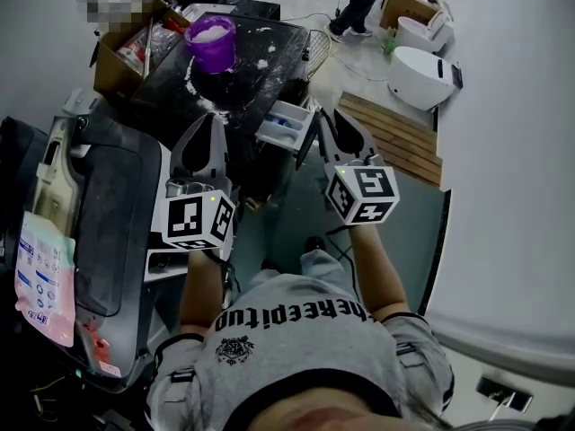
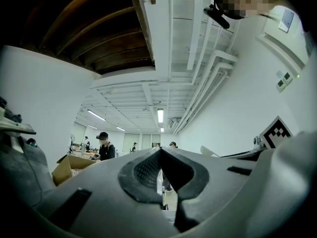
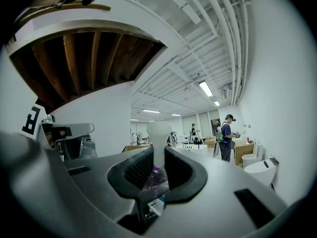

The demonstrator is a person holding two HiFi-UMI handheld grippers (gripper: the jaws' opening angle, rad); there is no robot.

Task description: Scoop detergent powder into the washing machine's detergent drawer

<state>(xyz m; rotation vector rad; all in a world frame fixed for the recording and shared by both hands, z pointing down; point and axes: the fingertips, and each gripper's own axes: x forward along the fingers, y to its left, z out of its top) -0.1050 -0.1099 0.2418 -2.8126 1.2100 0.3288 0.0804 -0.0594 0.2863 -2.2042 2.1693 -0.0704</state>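
A purple tub (image 1: 211, 41) full of white powder stands on the black washing machine's top (image 1: 247, 83). The white detergent drawer (image 1: 286, 124) is pulled out at the machine's front. My left gripper (image 1: 213, 119) hangs in front of the machine, left of the drawer; in the left gripper view it (image 2: 161, 155) is shut with nothing between its jaws. My right gripper (image 1: 319, 117) is just right of the drawer. It (image 3: 158, 155) is shut on a white scoop handle (image 3: 158, 138) that stands upright. Below the jaws show the purple tub (image 3: 154, 180) and the drawer (image 3: 157, 205).
Spilled powder (image 1: 260, 61) dusts the machine top. A cardboard box (image 1: 121, 57) sits at its far left. A dark appliance (image 1: 108, 214) with a pink bag (image 1: 45, 281) lies to my left. A wooden pallet (image 1: 395, 137) and white fixtures (image 1: 422, 74) are on the right.
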